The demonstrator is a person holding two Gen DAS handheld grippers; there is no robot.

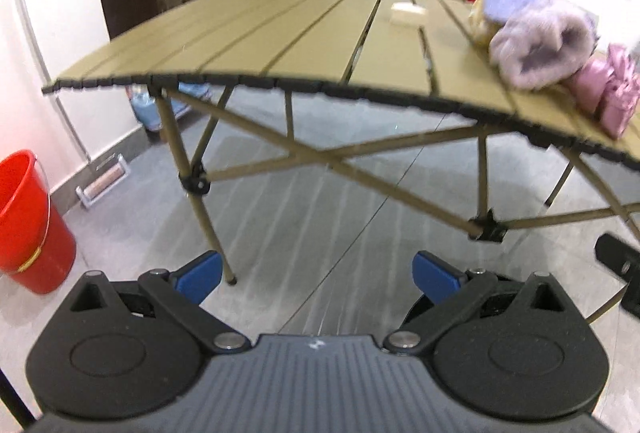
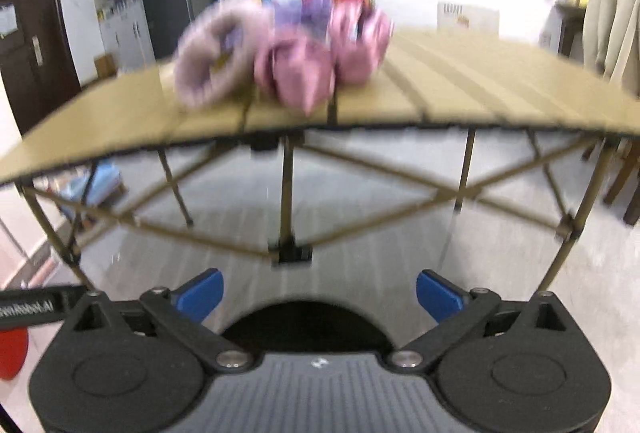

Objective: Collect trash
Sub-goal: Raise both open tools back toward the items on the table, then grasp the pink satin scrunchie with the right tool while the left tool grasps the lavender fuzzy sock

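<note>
On the slatted folding table (image 1: 280,33) sits a small pale block (image 1: 408,13), alone near the middle of the top (too blurred to say what it is). Toward the table's right end lies a fluffy lilac roll (image 1: 540,41), with crumpled pink wrappers (image 1: 612,93) just beside it at the near edge. From the right wrist view the same cluster is smeared with blur. Both tools sit below the tabletop, looking up at its edge. The left gripper (image 1: 318,273) has its blue pads spread wide with only grey floor between them. The right gripper (image 2: 320,293) is likewise gaping, nothing held. A red bucket (image 1: 28,221) stands on the floor at far left.
</note>
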